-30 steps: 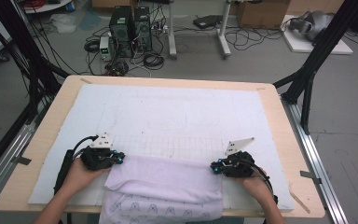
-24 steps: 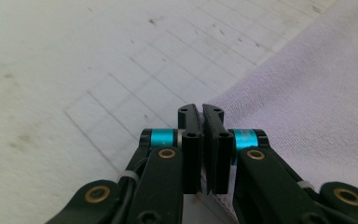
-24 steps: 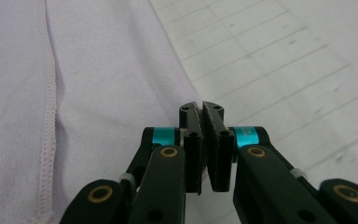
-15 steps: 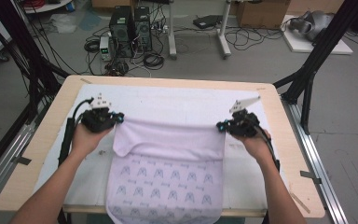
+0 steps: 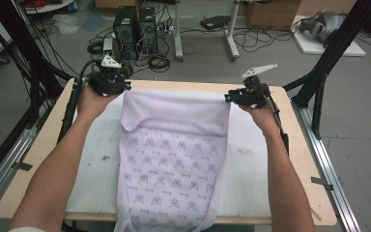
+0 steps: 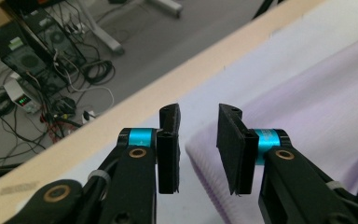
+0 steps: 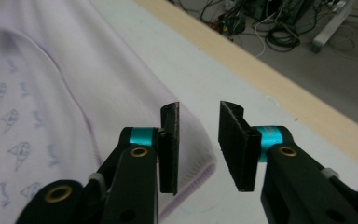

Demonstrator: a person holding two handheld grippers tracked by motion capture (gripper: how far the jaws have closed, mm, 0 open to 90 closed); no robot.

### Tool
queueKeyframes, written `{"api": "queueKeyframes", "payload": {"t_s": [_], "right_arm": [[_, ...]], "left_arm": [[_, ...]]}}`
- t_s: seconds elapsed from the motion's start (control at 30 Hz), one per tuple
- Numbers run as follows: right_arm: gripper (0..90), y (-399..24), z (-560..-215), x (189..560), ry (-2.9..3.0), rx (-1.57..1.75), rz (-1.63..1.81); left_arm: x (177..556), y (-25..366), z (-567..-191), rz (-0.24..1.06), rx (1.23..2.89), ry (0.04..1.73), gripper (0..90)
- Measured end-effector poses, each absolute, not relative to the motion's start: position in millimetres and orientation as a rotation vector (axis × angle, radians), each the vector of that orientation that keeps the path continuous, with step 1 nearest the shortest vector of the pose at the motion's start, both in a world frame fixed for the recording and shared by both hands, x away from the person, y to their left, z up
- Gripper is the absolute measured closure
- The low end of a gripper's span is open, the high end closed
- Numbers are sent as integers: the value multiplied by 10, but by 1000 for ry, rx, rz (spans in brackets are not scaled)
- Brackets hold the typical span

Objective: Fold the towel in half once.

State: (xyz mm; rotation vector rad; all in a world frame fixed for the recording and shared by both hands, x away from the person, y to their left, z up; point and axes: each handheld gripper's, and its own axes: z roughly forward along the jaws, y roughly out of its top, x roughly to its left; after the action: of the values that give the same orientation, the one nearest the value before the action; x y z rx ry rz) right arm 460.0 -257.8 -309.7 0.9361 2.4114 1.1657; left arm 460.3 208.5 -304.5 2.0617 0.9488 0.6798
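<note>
The lilac cloth (image 5: 174,159) is spread down the middle of the worktop (image 5: 299,159), its far edge folded over near the far side; its near end is cut off by the frame. The printed motifs cannot be read. The left tool (image 6: 198,147) and right tool (image 7: 198,144) have just been opening; each is parted over a far corner, nothing gripped.

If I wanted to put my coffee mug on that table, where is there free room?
Free strips of the white mat lie either side of the lilac cloth: one between the cloth and the person's left forearm, one between it and the right forearm. The far edge is crowded by the left gripper and right gripper, both open.
</note>
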Motion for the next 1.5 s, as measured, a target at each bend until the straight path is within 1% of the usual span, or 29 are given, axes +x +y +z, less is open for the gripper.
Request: {"api": "queueKeyframes", "payload": {"t_s": [0.17,0.33,0.4,0.47,0.53,0.57,0.73,0.77,0.83,0.87,0.9,0.93,0.97,1.0,1.13,1.27,1.3,1.37,1.4,1.47,1.5], "right_arm": [[633,-2565,-3502,4445,2503,973,1181],[620,-2516,-3790,4298,2557,968,1196],[594,-2485,-3885,4242,2587,977,1188],[593,-2459,-3967,4189,2605,973,1179],[581,-2446,-4046,4164,2625,971,1161],[579,-2443,-4086,4157,2630,981,1153],[559,-2431,-4247,4154,2657,1022,1085],[563,-2431,-4268,4158,2658,1027,1080],[604,-2425,-4286,4151,2650,1039,1079],[673,-2424,-4286,4149,2652,1037,1075],[784,-2426,-4286,4147,2675,1025,1078],[827,-2422,-4283,4140,2692,1009,1066],[842,-2419,-4272,4129,2693,996,1055],[852,-2424,-4252,4120,2688,987,1065],[856,-2441,-4100,4024,2648,934,1135],[856,-2437,-3936,3859,2626,847,1195],[856,-2427,-3916,3829,2629,830,1199],[854,-2406,-3898,3786,2630,815,1179],[852,-2404,-3906,3780,2631,819,1175],[846,-2412,-3944,3777,2632,845,1164],[842,-2420,-3970,3780,2631,848,1167]], "left_arm": [[4378,2258,-3461,554,2058,949,639],[4167,2257,-3761,445,2067,908,598],[4114,2225,-3861,405,2085,900,575],[4075,2190,-3942,394,2117,872,552],[4081,2153,-4002,330,2144,861,536],[4082,2132,-4022,318,2160,847,522],[4077,2010,-4095,283,2209,813,529],[4080,1994,-4120,266,2221,809,552],[4080,1966,-4164,264,2260,803,668],[4077,1958,-4179,270,2277,808,730],[4077,1954,-4188,284,2293,807,805],[4070,1953,-4194,299,2288,813,835],[4054,1970,-4188,320,2271,813,870],[4040,2000,-4177,328,2249,820,893],[3951,2147,-4102,358,2203,835,896],[3851,2233,-4035,349,2154,805,895],[3848,2217,-4038,347,2154,806,879],[3864,2158,-4074,341,2160,823,665],[3872,2125,-4098,342,2177,817,612],[3895,2061,-4155,322,2201,819,566],[3912,2037,-4180,337,2219,823,536]]}}
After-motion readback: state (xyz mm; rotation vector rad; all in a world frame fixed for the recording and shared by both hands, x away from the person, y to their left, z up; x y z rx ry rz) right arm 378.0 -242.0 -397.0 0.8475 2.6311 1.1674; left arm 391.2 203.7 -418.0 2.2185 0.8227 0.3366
